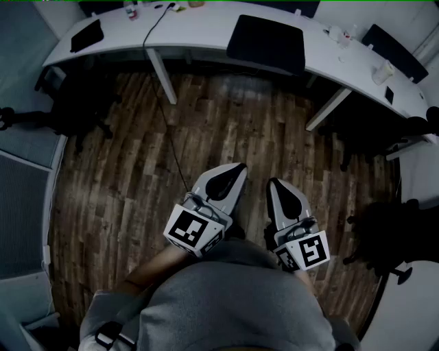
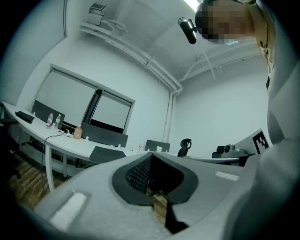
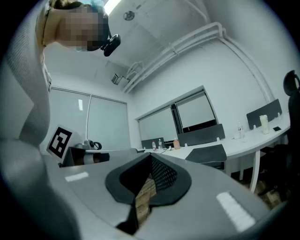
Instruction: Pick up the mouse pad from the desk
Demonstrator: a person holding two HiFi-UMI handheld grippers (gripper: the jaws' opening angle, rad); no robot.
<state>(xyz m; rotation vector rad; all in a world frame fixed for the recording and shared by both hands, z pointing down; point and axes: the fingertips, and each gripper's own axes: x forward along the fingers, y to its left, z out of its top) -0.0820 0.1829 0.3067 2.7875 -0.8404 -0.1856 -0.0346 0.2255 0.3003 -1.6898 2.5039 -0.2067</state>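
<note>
Mouse pad (image 1: 266,42): a dark sheet at the front edge of the white desk (image 1: 199,31), well apart from me across the wooden floor (image 1: 226,130). My left tongs (image 1: 233,171) and right tongs (image 1: 278,188) are both closed, empty and level. I judge this the approach; next I must close in and open one pair at the pad's edge

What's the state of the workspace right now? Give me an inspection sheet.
Surface: curved white desk on white legs.
Job's things: black mouse pad lies at the desk's near edge, untouched.
Clutter: bottles, a white cup, other dark flat items on the desk.
Grippers: left gripper and right gripper shut, empty, over the floor.
Cables: one black cable runs off the desk to the floor.
Surroundings: wooden floor, dark chairs at both sides.
</note>
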